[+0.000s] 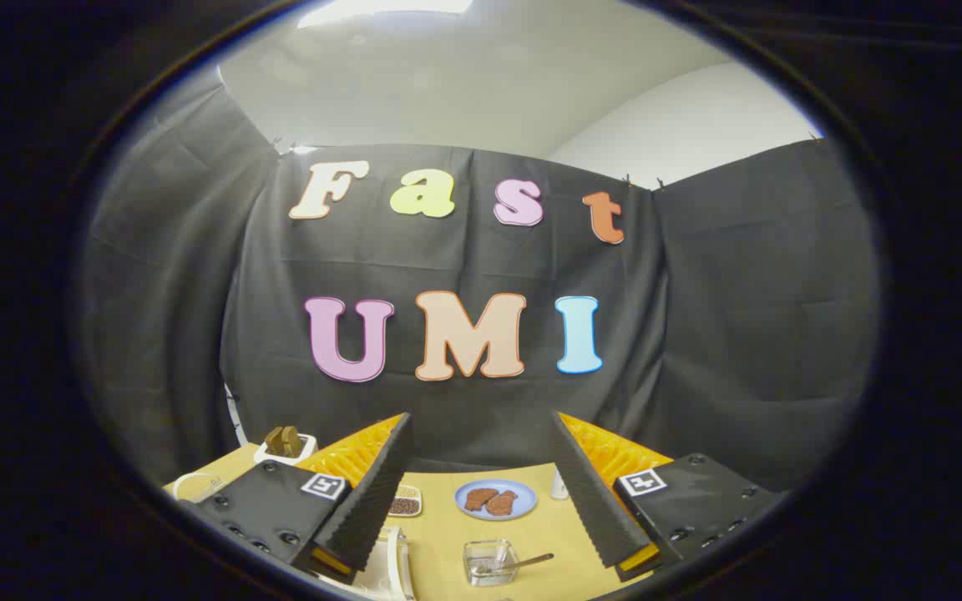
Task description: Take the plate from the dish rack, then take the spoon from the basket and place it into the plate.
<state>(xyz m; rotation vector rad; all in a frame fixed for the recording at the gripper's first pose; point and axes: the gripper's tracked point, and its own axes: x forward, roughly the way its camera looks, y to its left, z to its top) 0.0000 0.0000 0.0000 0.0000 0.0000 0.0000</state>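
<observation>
My gripper (pixel 481 417) is held high above the yellow table (pixel 448 534), open wide with nothing between its fingers (pixel 372 492). Below and between the fingers, a small clear square container (pixel 488 561) holds a metal spoon (pixel 531 560) whose handle sticks out to the right. Part of a white dish rack (pixel 387 572) peeks out beside the base of the left finger; what it holds is hidden. Farther ahead lies a blue plate (pixel 495 499) with two brown food pieces on it.
A small dish of dark beans (pixel 405 503) sits left of the blue plate. A white toaster with brown slices (pixel 285 444) stands at the table's far left, with a clear cup (pixel 194 485) near it. A small white bottle (pixel 559 484) stands by the right finger.
</observation>
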